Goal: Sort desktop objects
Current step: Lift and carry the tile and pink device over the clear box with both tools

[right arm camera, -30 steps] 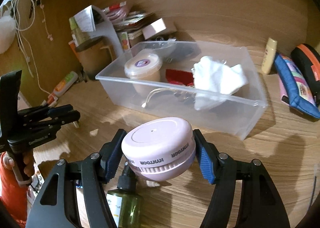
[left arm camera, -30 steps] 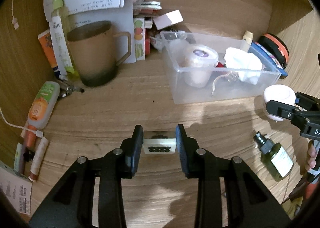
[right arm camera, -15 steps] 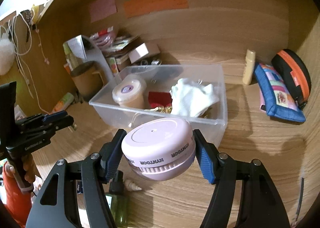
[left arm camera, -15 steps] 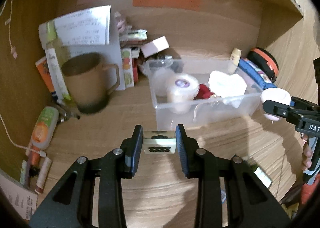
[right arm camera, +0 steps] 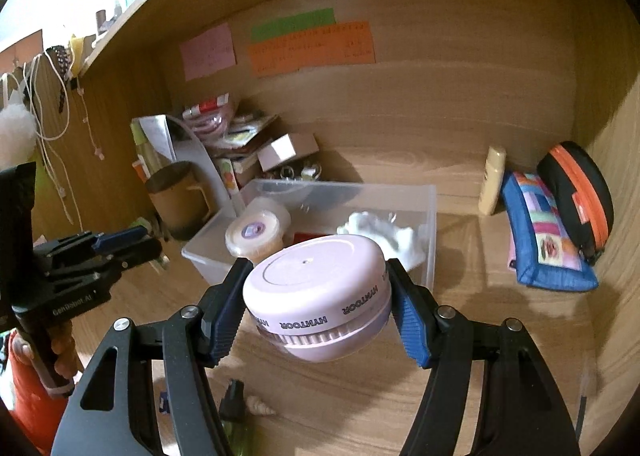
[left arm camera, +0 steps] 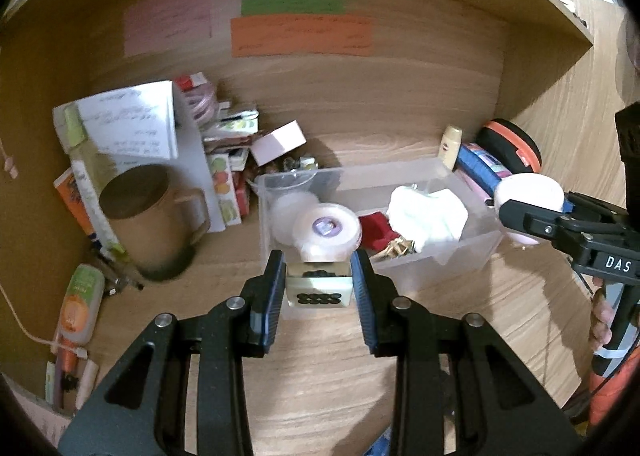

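This is a home desk nook: a wood-grain surface (left arm camera: 328,376) boxed in by matching wooden walls, with a shelf edge running across the upper left of the right wrist view. Pink, green and orange paper notes (right arm camera: 312,46) are stuck to the back wall. Personal clutter fills it: a brown mug (left arm camera: 148,224) at the left, a stack of small boxes and papers (left arm camera: 228,148) behind it, a clear plastic bin (right arm camera: 430,224) at centre, and zipped pouches (right arm camera: 548,232) at the right.

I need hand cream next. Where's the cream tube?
In the right wrist view, the cream tube leans on the back wall, right of the clear bin, beside the blue pouch.
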Tool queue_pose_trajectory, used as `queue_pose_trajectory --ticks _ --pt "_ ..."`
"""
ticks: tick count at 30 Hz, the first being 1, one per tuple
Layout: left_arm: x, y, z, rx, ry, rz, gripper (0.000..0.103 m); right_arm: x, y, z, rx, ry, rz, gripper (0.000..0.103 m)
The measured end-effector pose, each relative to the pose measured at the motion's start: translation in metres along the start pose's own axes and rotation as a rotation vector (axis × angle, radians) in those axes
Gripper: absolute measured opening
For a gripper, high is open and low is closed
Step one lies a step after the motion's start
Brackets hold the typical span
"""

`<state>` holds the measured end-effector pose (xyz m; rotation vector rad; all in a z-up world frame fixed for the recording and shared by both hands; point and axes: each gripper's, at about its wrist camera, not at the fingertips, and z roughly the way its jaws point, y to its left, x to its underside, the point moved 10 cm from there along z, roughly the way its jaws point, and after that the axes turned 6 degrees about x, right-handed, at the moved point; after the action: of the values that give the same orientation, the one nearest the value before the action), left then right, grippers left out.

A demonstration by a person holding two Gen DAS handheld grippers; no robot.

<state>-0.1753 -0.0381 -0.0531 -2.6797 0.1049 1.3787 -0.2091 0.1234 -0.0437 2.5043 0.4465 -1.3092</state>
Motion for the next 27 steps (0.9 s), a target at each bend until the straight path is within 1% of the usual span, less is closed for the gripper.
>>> queue_pose_trajectory --ticks 10,17,27 --pt "-0.025 -0.007 0.026 0.061 0.003 -0.016 0.033 -0.024 -0.006 0.02 -0.006 -0.003 0.001 0.063" --pt "-0.036 -0.012 0.049 0.093 0.026 -0.013 0.033 -0.036 -0.008 0.037 0.0 0.007 -0.011 0.063" --pt "-0.053 -0.013 0.094 0.121 0.082 -0.047 0.033 -0.045 -0.019 0.076 0.051 0.069 -0.031 0.063"
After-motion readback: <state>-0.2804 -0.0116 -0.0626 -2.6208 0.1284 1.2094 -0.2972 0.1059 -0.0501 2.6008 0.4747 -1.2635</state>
